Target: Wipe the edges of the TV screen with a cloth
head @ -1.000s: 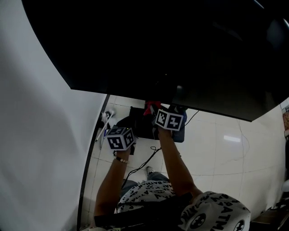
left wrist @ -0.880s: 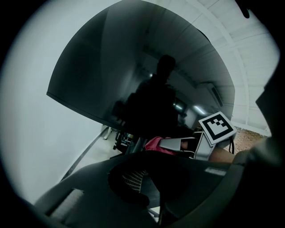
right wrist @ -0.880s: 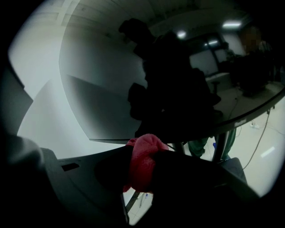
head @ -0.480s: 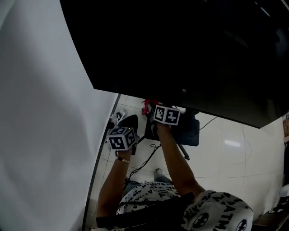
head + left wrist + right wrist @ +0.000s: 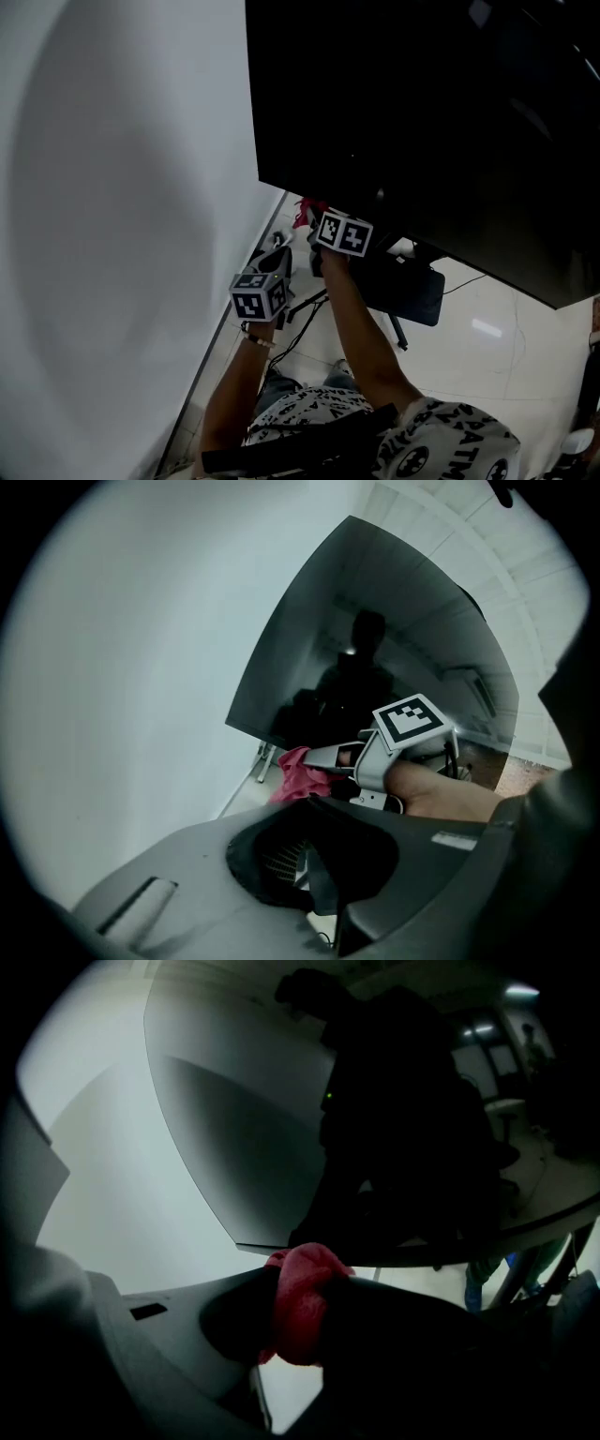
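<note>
Right tool (image 5: 300,1288) is nearing the TV screen (image 5: 422,122) lower-left corner since a second ago | clamping red cloth (image 5: 298,1312) | left tool (image 5: 309,803) idling, jaws together, empty | risk: overshooting corner, cloth slipping off edge

The only print I can read is the black letters "ATM" on my white patterned shirt (image 5: 457,455); the rest of that word is cut off. Nothing else is legible.

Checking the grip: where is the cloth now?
The cloth is pinched in the right gripper, just under the TV screen near its lower left corner.
</note>
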`<state>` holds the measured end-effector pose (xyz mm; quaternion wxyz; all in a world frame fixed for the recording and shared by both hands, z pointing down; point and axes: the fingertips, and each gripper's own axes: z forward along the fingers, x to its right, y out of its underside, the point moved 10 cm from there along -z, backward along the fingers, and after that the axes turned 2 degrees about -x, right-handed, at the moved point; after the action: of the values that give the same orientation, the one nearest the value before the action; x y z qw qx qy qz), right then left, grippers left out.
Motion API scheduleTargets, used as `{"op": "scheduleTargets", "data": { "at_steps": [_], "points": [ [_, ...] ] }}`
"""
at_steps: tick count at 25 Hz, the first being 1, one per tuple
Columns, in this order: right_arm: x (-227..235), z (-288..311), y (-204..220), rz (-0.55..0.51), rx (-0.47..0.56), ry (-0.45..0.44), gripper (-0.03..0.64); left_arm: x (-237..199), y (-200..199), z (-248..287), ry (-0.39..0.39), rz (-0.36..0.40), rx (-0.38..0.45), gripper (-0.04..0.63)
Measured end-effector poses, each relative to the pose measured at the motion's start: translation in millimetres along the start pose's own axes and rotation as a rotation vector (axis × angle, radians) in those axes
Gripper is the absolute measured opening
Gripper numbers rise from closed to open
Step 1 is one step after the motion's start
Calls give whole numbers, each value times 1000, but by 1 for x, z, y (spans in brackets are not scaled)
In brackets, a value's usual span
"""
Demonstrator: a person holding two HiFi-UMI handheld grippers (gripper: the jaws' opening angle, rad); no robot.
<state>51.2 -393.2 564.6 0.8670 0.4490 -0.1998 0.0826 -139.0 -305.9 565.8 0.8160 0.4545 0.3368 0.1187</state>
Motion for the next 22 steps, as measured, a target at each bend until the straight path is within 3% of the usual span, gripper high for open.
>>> {"op": "scheduleTargets", "data": {
  "at_steps": [13, 22],
  "points": [
    [-95, 84, 1, 43, 10, -75, 123, -58, 6, -49, -94, 1, -35, -9],
    [-128, 94, -18, 89, 82, -151, 123, -75, 10, -69, -112, -17, -27, -9]
  ]
}}
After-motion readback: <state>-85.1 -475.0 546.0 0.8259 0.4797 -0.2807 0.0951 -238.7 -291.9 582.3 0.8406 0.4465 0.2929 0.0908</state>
